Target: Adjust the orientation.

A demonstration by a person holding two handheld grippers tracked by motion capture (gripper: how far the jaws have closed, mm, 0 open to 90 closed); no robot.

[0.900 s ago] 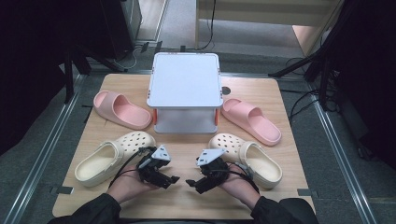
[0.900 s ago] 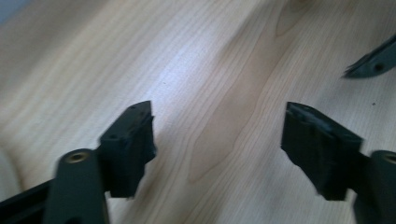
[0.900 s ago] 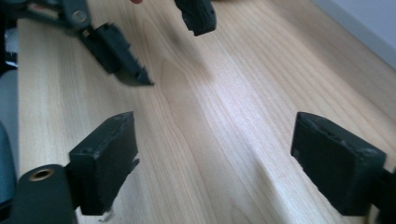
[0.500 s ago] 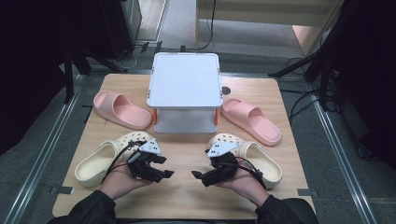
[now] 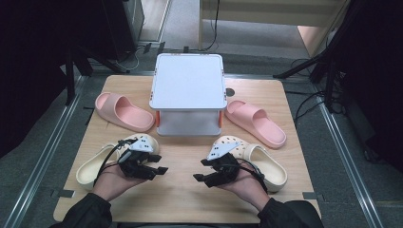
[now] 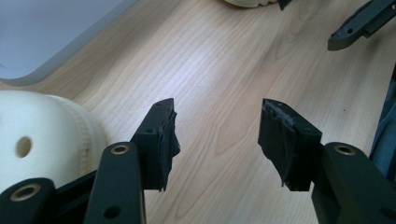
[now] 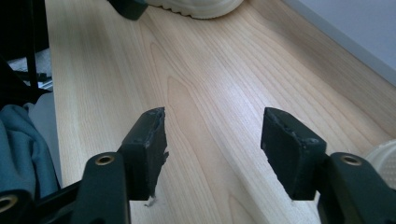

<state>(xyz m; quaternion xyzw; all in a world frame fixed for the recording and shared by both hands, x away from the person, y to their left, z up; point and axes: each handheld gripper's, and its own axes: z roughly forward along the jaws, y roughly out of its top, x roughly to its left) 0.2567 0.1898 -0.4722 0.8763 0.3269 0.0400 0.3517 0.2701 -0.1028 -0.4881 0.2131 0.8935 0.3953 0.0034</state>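
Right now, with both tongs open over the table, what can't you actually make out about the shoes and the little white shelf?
- Cream perforated clog on the left: in the high view the left tongs and hand cover its toe.
- Cream perforated clog on the right: the right tongs hide part of its toe.
- White two-tier plastic shelf: its top panel hides the lower level.
- Left gripper view: the clog is cut off by the frame edge.

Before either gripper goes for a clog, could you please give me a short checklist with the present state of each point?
1. Left gripper open, nothing between its jaws: ok.
2. Right gripper open, nothing between its jaws: ok.
3. Left cream clog beside the left gripper, unheld: ok.
4. Right cream clog beside the right gripper, unheld: ok.
5. Bare table between the grippers: ok.
6. Space under the white stand: cannot tell.
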